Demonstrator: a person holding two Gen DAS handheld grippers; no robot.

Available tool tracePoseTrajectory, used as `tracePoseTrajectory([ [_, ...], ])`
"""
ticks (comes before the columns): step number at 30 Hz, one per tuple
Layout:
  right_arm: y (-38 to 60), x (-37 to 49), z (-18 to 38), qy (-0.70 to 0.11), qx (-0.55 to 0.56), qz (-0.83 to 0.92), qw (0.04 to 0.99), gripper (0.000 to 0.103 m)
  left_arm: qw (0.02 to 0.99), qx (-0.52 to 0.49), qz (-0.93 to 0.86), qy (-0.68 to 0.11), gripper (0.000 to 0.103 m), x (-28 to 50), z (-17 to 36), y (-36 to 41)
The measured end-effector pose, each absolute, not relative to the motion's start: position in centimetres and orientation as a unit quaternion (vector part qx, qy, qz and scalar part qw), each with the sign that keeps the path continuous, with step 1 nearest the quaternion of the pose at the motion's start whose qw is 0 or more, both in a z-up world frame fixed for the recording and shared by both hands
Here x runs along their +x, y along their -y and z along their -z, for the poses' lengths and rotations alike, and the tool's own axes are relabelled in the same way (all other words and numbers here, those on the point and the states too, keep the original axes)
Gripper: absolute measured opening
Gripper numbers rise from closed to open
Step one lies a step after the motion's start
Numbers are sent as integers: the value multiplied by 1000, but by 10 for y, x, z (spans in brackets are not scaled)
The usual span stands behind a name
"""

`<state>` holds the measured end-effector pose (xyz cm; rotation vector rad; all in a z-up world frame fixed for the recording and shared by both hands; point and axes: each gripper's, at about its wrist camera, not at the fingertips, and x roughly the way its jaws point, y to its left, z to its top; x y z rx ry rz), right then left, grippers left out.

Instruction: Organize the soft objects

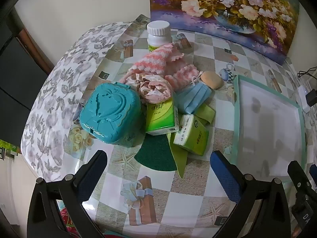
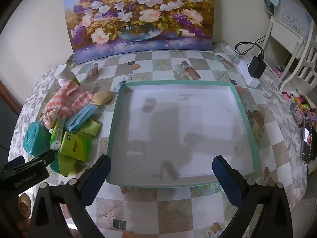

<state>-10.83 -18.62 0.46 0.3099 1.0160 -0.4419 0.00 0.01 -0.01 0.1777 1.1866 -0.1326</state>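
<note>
Both grippers (left gripper point(image 1: 158, 170), right gripper point(image 2: 161, 175)) gape wide, holding nothing, above table point(image 2: 174, 208).

On the desk point(image 2: 178, 208) a shallow tray point(image 2: 245, 119) sits to the right, with a heap of things just to its left. In the heap, a lidded box point(image 1: 108, 113) lies leftmost, two tissue packs point(image 1: 161, 118) beside it, a face mask point(image 1: 195, 98) and knitted cloths point(image 1: 156, 61) behind them. A bottle point(image 1: 158, 35) stands behind the heap, and a painting point(image 2: 138, 13) leans against the wall at the back.
</note>
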Motion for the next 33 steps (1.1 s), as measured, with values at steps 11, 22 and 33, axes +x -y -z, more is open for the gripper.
tracePoseTrajectory([
  [11,185,-107,-5,-482,144,210,838,103,820,80,64,-563,103,2,1,0],
  [22,186,-107,-3,-485,144,209,837,103,818,71,66,-567,103,2,1,1],
  [33,186,-107,-2,-487,147,209,836,103,815,72,63,-571,103,3,4,-1],
])
